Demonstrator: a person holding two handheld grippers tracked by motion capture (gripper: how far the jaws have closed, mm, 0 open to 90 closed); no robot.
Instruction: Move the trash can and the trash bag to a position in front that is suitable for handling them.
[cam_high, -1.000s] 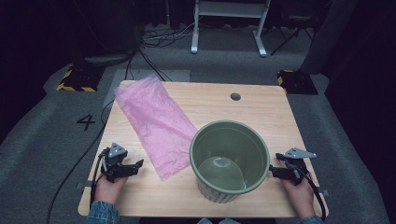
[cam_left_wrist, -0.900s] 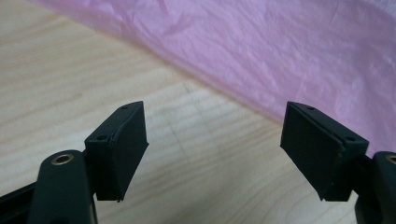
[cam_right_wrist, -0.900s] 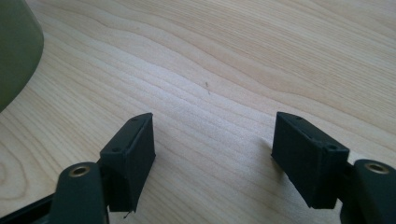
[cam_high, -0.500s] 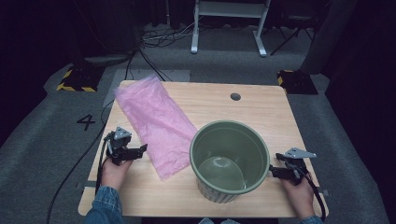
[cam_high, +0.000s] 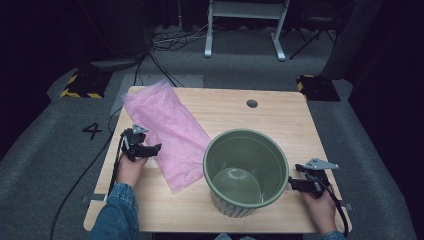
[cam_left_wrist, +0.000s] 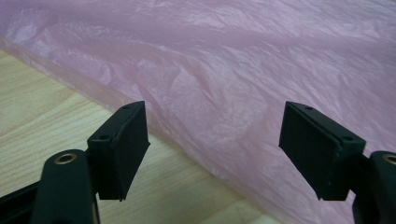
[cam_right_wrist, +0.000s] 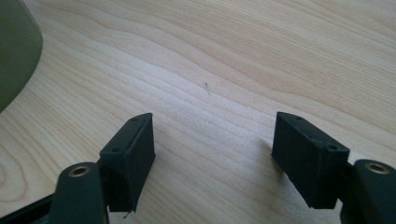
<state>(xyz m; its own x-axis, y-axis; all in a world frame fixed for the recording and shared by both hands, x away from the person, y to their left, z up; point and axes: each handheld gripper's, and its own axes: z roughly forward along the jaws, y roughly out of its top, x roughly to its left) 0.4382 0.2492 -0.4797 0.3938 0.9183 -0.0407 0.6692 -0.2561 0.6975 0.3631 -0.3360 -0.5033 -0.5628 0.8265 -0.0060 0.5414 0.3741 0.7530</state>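
A flat pink plastic bag (cam_high: 167, 131) lies slantwise on the left half of the wooden table (cam_high: 280, 117). A green ribbed bucket (cam_high: 245, 170) stands upright and empty at the front middle. My left gripper (cam_high: 156, 147) is open at the bag's left edge, jaws pointing right at it; in the left gripper view the pink bag (cam_left_wrist: 243, 70) spreads just ahead of the open gripper (cam_left_wrist: 212, 149), nothing between the pads. My right gripper (cam_high: 291, 183) rests open on the table just right of the bucket, and the right gripper view has the bucket's wall (cam_right_wrist: 14, 46) at far left beyond the open gripper (cam_right_wrist: 212, 156).
A round cable hole (cam_high: 252, 103) sits near the table's far edge. Cables trail from both grippers off the table's front. Beyond the table are grey carpet, a floor mark "4" (cam_high: 93, 131) and a white stand's legs (cam_high: 245, 30).
My left hand has moved away from the front edge, farther up the table along the bag's left edge. The right hand, the bag and the bucket have stayed put.
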